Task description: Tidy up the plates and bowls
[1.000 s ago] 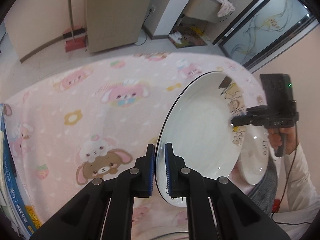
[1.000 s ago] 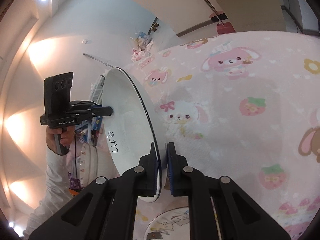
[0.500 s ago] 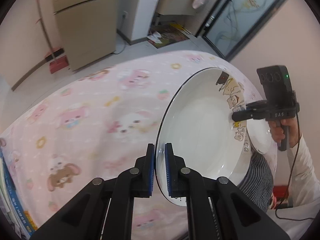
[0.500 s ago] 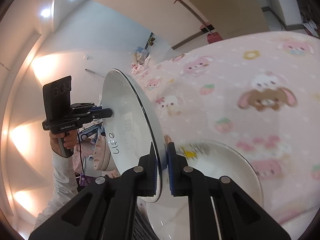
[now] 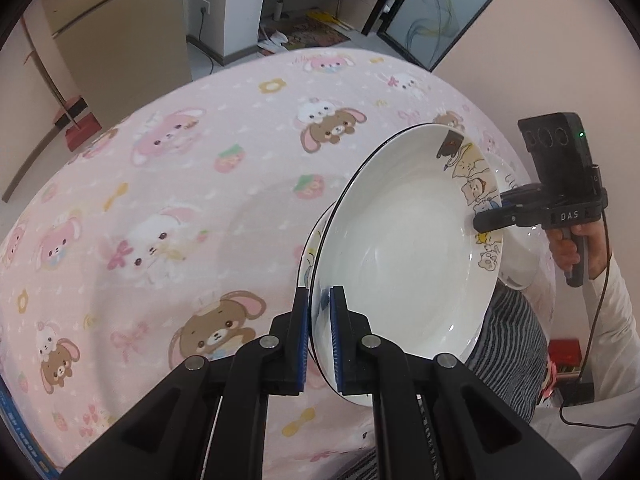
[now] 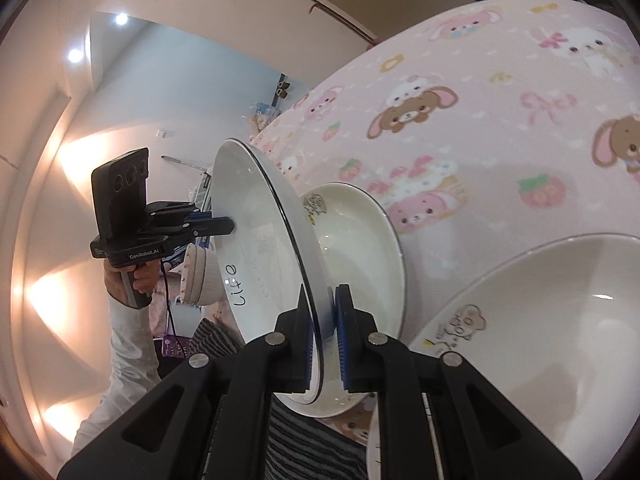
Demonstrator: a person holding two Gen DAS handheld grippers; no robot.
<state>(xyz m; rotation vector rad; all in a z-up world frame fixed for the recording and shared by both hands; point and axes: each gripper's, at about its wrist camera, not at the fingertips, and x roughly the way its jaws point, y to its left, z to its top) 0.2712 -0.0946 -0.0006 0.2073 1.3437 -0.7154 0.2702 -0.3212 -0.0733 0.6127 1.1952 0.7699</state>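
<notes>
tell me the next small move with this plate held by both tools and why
Probably lower the cartoon-print plate onto the plate lying on the pink tablecloth just beneath it. The left tool and right tool each clamp opposite rims, the held plate is tilted and off the cloth, and the lower plate sits partly under it, so levelling and nesting looks like the likely step.

On the underside of the white plate [image 6: 256,248] I hold tilted on edge, black handwriting near its low edge reads "Life". The body of my left claw [image 6: 218,226], seen from the right wrist camera at the plate's far rim, carries the white print "GenRobot.AI", and my right claw [image 5: 486,222], seen from the left wrist camera, shows "DAS" on its dark housing.
</notes>
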